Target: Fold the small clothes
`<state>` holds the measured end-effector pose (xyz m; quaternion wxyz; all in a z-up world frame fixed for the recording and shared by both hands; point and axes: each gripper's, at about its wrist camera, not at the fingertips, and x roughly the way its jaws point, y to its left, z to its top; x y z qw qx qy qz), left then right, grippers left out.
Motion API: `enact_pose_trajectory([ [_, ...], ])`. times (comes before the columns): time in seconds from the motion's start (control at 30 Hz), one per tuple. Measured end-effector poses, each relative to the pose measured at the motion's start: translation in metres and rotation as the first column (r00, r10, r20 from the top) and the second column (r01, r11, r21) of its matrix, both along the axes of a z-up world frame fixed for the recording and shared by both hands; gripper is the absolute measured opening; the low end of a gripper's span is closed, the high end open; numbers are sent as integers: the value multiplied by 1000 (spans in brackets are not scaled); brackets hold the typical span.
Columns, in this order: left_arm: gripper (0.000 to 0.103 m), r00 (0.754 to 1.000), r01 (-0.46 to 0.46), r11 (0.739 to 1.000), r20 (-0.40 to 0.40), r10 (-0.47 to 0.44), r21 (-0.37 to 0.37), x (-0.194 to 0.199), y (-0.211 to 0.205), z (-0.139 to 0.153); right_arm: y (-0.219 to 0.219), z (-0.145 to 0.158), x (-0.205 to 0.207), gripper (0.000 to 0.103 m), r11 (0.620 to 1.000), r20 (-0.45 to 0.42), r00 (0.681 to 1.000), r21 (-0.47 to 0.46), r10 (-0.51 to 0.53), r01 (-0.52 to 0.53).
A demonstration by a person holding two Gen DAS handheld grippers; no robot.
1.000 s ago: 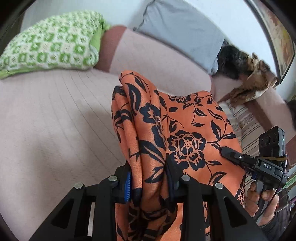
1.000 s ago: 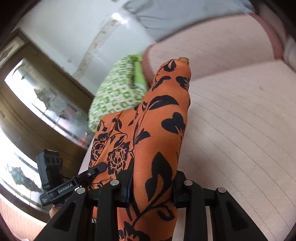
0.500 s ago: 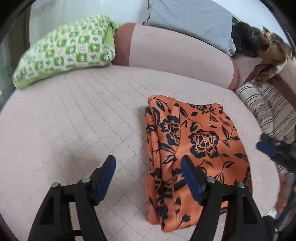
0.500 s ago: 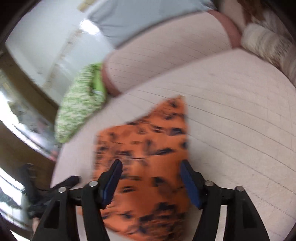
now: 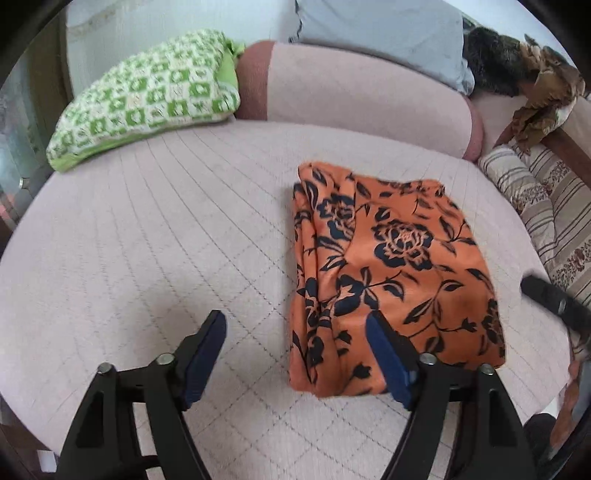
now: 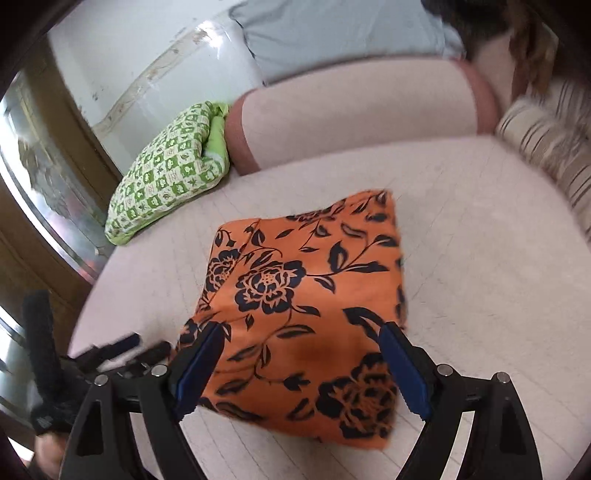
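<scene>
While your left gripper (image 5: 295,343) hangs above the bed (image 5: 155,236), its jaws stand wide apart and hold nothing. Its right-hand blue pad (image 5: 388,360) sits over the near left part of the orange floral garment (image 5: 391,273); whether it touches the cloth you cannot tell from this view. The left-hand pad is over bare quilted cover, clear of the cloth.

Your right gripper (image 6: 301,365) is likewise spread wide and empty. Both of its blue pads (image 6: 199,369) frame the near edge of the garment (image 6: 306,306), one at each near corner, and again contact cannot be judged.

The garment lies folded into a rough rectangle on the pale pink quilted bed, flat on its right side and bunched into lengthwise pleats along its left edge. It rests right of centre in the left wrist view, well apart from the green-and-white checked pillow (image 5: 147,96) at the head of the bed. A pink bolster (image 5: 369,99) runs behind it, with a grey pillow (image 5: 380,33) above that and a striped cushion (image 5: 546,206) off to the right.

From the right wrist view, your left gripper's black body (image 6: 122,350) shows at the lower left, just beside the garment's near left corner.
</scene>
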<state>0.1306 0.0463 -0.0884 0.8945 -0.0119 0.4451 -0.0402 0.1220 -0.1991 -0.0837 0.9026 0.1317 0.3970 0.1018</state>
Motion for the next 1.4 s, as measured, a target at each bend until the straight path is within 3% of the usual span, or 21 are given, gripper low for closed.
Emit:
enact_pose_trajectory([
  [0.17, 81, 999, 2, 1000, 49, -2, 5, -35, -8, 14, 2, -6, -47, 88, 993, -39, 999, -119, 7, -12],
  [0.33, 82, 998, -1, 999, 67, -1, 32, -62, -15, 15, 1, -27, -93, 88, 991, -92, 995, -135, -33, 21],
  [0.47, 82, 998, -14, 999, 64, 11, 33, -77, -13, 14, 10, -44, -114, 101, 985, -112, 993, -173, -42, 23],
  [0.53, 82, 997, -26, 998, 77, 22, 53, -84, -13, 15, 16, -46, -119, 102, 977, -109, 994, -214, -21, -3],
  [0.77, 83, 986, -80, 983, 158, 53, 165, -105, -14, 29, 13, -6, -123, 102, 939, 4, 996, -334, -89, 85],
  [0.93, 89, 976, -96, 990, 204, 73, 107, -116, -13, 52, 10, 33, -127, 103, 928, 123, 986, -341, -112, 148],
  [1.03, 94, 975, -95, 991, 209, 73, 95, -119, -16, 63, 13, 38, -124, 103, 928, 118, 988, -347, -98, 134],
  [1.4, 94, 978, -100, 993, 192, 85, 70, -122, -20, 75, 17, 42, -133, 103, 925, 114, 991, -366, -66, 104],
])
